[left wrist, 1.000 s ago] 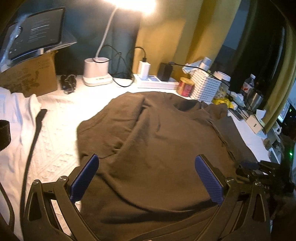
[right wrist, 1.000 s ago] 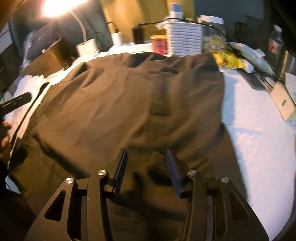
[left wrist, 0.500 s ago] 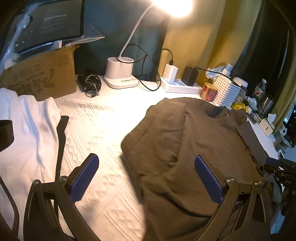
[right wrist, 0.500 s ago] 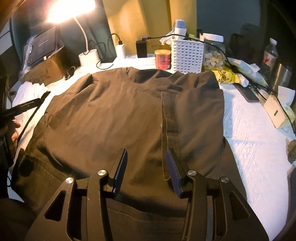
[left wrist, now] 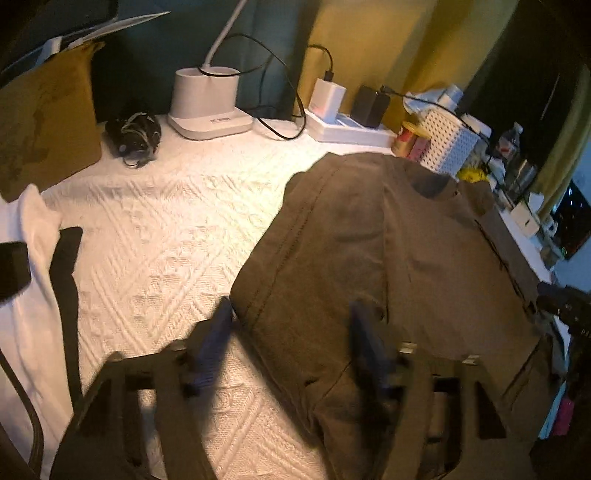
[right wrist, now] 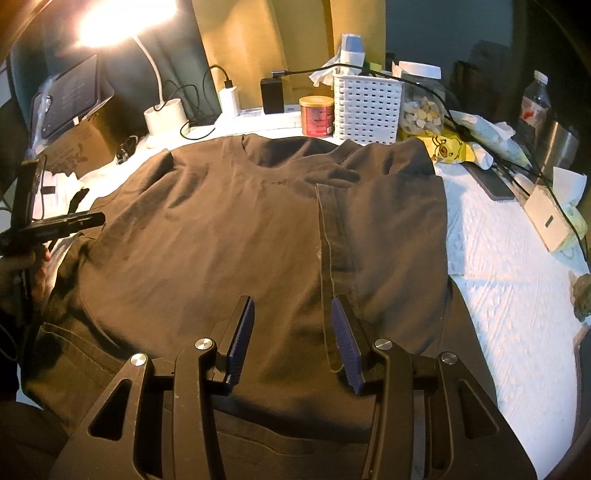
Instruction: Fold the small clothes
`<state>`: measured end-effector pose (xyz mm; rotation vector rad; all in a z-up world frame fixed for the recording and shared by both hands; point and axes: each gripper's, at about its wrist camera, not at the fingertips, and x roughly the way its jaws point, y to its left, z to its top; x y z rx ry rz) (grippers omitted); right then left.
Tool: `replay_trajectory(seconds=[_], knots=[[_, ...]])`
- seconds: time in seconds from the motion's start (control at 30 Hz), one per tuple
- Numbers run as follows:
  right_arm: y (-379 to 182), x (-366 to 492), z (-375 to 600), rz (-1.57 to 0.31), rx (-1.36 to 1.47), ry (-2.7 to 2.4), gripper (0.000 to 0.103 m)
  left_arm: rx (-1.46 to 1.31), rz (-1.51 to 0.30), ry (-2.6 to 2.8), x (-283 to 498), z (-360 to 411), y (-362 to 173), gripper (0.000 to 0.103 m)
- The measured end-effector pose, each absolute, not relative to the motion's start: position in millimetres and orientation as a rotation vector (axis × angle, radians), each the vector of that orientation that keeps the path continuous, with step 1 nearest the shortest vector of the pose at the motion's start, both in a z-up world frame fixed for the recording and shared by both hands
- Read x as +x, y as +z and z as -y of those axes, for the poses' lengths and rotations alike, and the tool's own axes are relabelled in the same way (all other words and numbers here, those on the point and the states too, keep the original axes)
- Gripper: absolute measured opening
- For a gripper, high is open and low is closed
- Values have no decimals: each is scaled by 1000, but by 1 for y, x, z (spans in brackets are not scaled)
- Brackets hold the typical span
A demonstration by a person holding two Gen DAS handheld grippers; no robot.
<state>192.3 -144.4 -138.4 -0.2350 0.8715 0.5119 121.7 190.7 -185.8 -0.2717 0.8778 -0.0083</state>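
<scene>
Right wrist view: both grippers' jaws gape empty over the brown T-shirt [right wrist: 221, 229], so the left gripper [left wrist: 291, 350] should pinch its near edge squarely

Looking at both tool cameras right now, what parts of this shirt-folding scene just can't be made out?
- Left wrist view: left tool is motion-blurred, so whether its fingers touch the brown shirt is unclear.
- Right wrist view: the shirt's lower hem is hidden behind the right tool.
- Right wrist view: lamp glare washes out its head.
- Right wrist view: text on the tablet is too small.
</scene>
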Motion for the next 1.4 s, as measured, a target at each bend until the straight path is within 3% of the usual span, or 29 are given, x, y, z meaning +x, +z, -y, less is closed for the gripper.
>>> replay_trajectory(seconds=[0.03, 0.1, 0.2, 0.63, 0.97, 1.07, 1.13, 1.2, 1.23, 1.27, 1.4], knots=[[-139, 192, 145, -872, -233, 515, 46, -262, -878, -23, 121, -189, -186, 47], [-139, 191, 146, -873, -232, 518, 46, -247, -892, -44, 123, -189, -187, 21], [-138, 190, 149, -867, -225, 530, 46, -220, -893, -40, 121, -184, -186, 5], [-134, 184, 176, -844, -170, 536, 46, -77, -695, -109, 98, -134, -128, 5], [-136, 183, 212, -841, -106, 512, 46, 39, -829, -197, 118, -78, -150, 6], [-138, 185, 222, -841, -87, 507, 46, 59, -886, -206, 120, -63, -159, 8], [-139, 185, 226, -839, -76, 508, 46, 63, -916, -201, 123, -57, -161, 21], [-139, 186, 231, -835, -66, 509, 46, 16, -916, -221, 123, -57, -157, 63], [-140, 187, 233, -834, -61, 509, 46, -22, -900, -222, 123, -60, -151, 69], [-140, 187, 235, -833, -57, 508, 46, -42, -890, -219, 122, -62, -147, 74], [-141, 192, 244, -826, -41, 504, 46, -86, -862, -170, 129, -75, -135, 74]])
